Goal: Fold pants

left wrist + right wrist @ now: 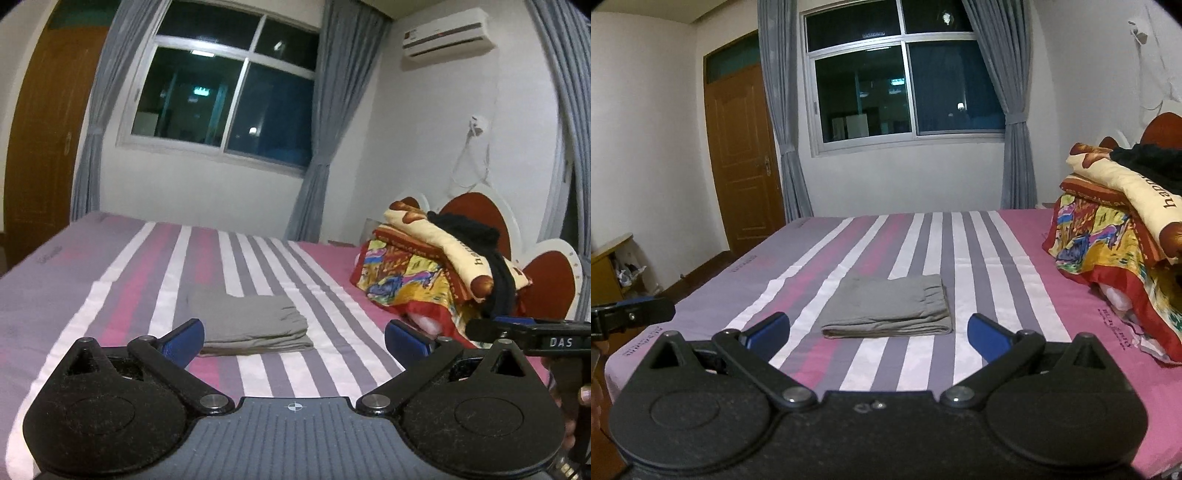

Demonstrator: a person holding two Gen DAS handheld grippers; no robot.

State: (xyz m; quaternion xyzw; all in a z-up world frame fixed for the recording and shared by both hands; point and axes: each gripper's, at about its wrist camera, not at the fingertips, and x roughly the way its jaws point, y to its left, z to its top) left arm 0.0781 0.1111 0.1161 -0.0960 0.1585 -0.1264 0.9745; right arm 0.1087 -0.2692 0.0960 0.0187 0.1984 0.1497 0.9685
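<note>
The grey pants [251, 323] lie folded into a compact rectangle on the striped bed [110, 280]. In the right wrist view the same pants [890, 306] rest flat in front of me. My left gripper [293, 338] is held open above the bed, nearer than the pants, with nothing between its blue fingers [186, 339]. My right gripper [879, 334] is also open and empty, hovering short of the folded pants. The right gripper's body shows at the right edge of the left wrist view [532, 334], held by a hand.
A pile of colourful blankets and a dark garment [439, 266] sits at the head of the bed [1126, 236]. A window with grey curtains [905, 85] and a wooden door [738, 158] stand beyond. A small cabinet [605, 269] is at the left.
</note>
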